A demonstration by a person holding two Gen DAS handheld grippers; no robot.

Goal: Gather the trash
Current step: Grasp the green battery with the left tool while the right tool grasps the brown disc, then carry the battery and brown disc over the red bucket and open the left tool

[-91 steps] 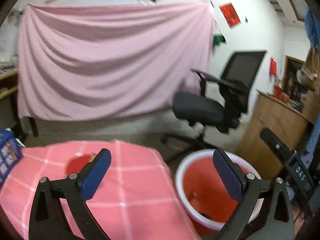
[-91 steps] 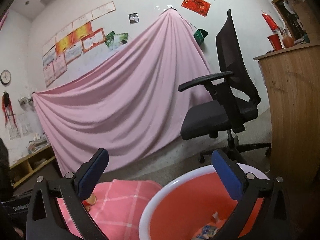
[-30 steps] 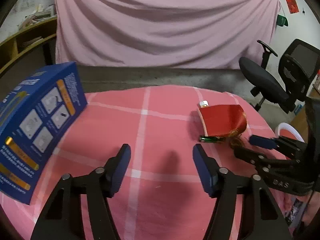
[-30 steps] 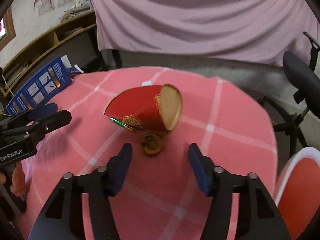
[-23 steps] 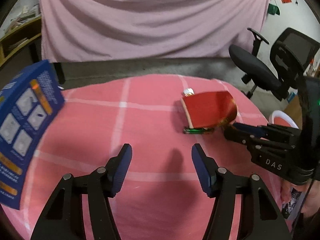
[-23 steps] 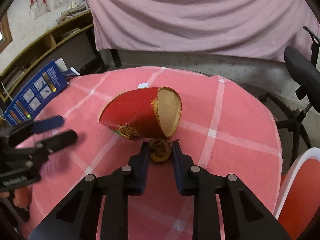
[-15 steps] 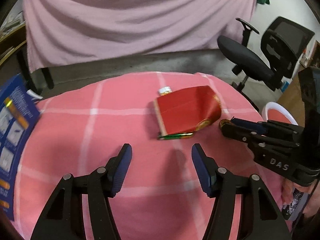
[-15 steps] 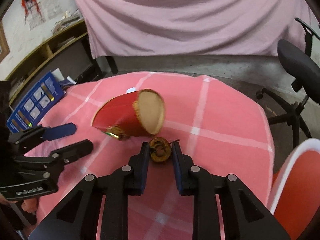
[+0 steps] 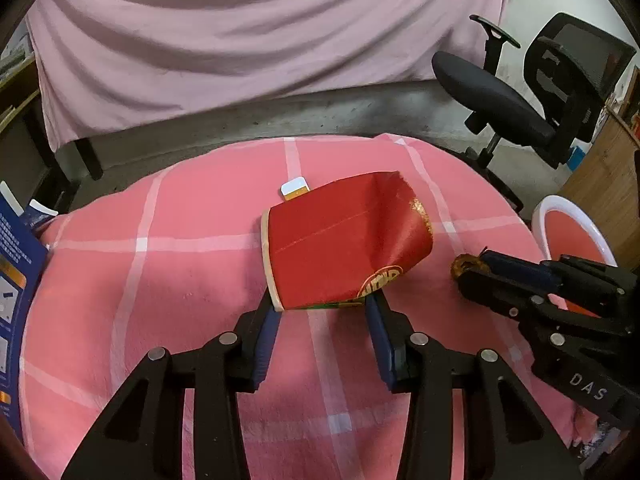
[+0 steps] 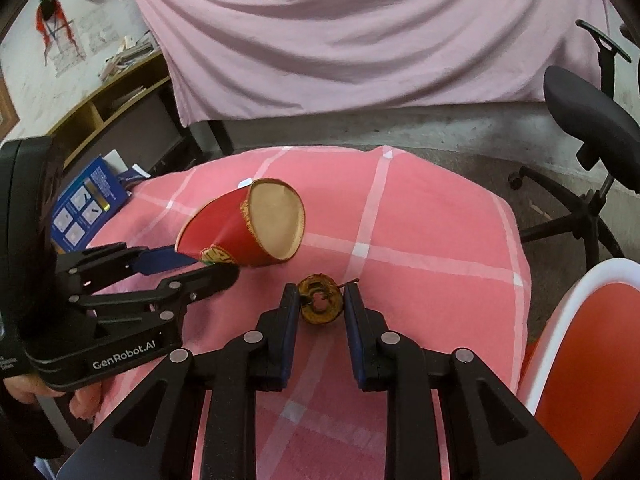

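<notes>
The left gripper [image 9: 320,308], at lower centre of the left wrist view, has its jaws set on either side of the near end of a crushed red paper cup [image 9: 344,244]; the jaws have just been closing, and both blue pads now sit against the cup's lower edge, so the cup is gripped. In the right wrist view the same cup [image 10: 244,232] lies left of centre with its tan open mouth turned toward the camera, its near end between the left gripper's fingers [image 10: 168,260] entering from the left edge. The right gripper [image 10: 320,300], at lower centre of that view, is clamped on a small brown ring-shaped scrap [image 10: 320,298] that fills the narrow gap between its pads, with a thin stem sticking out to the right. In the left wrist view that gripper [image 9: 474,270] reaches in from the right edge with the scrap [image 9: 464,267] at its tip, near the cup but apart from it. Both items are over a pink checked tablecloth [image 9: 160,280]. A small white and orange packet [image 9: 295,190] lies just behind the cup. A red bin with a white rim [image 10: 580,360] stands at the lower right of the right wrist view, beside the table. A blue box [image 10: 86,204] sits at the cloth's far left.
</notes>
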